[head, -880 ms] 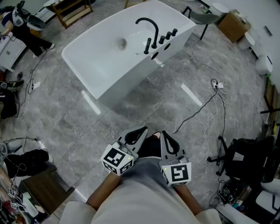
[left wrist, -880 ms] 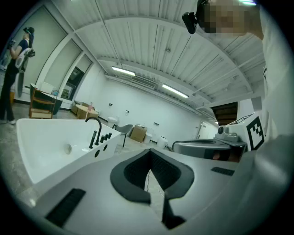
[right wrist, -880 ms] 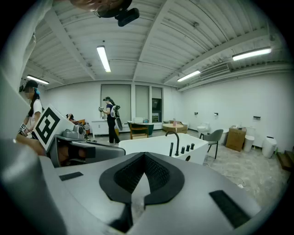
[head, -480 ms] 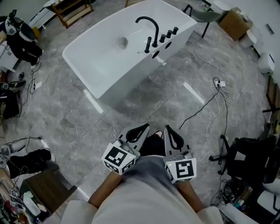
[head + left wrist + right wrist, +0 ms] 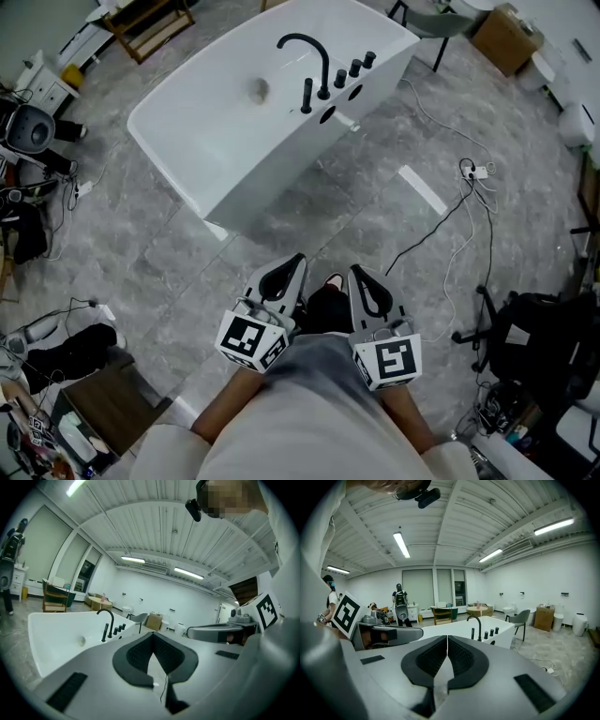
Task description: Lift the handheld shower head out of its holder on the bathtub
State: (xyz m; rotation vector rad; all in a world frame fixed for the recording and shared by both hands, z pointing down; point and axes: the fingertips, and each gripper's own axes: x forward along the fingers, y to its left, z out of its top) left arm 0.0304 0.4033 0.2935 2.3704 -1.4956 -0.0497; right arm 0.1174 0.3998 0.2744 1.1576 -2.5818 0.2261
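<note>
Only your view shifts slightly: the slim black handheld shower head (image 5: 307, 97) on the white freestanding bathtub (image 5: 178, 141) stays well apart from your left tongs (image 5: 298, 259) and right tongs (image 5: 355, 271), both closed on nothing.

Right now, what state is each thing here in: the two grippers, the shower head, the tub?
left gripper: shut, empty, short of the bathtub
right gripper: shut, empty
handheld shower head: upright in its holder, untouched
bathtub: no water seen inside

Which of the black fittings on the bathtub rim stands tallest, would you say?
The arched spout, looping high over the basin; the slim handheld shower head beside it and the three knobs are short, straight uprights.
</note>
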